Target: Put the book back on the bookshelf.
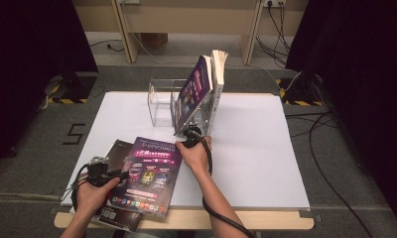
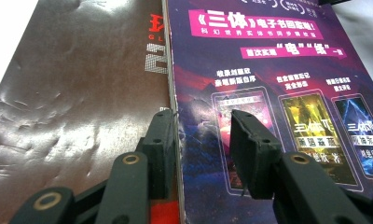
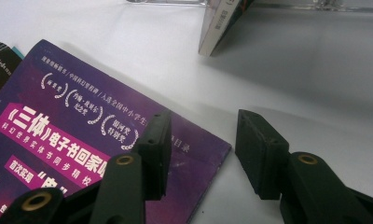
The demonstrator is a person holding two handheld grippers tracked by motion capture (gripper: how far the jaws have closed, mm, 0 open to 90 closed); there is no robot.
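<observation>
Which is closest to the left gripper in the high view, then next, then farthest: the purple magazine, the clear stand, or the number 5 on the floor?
From the left gripper:
1. Purple magazine, right beside it on the table's near edge.
2. Number 5, on the floor off the table's left side.
3. Clear stand, at the table's far side, holding leaning books.
</observation>
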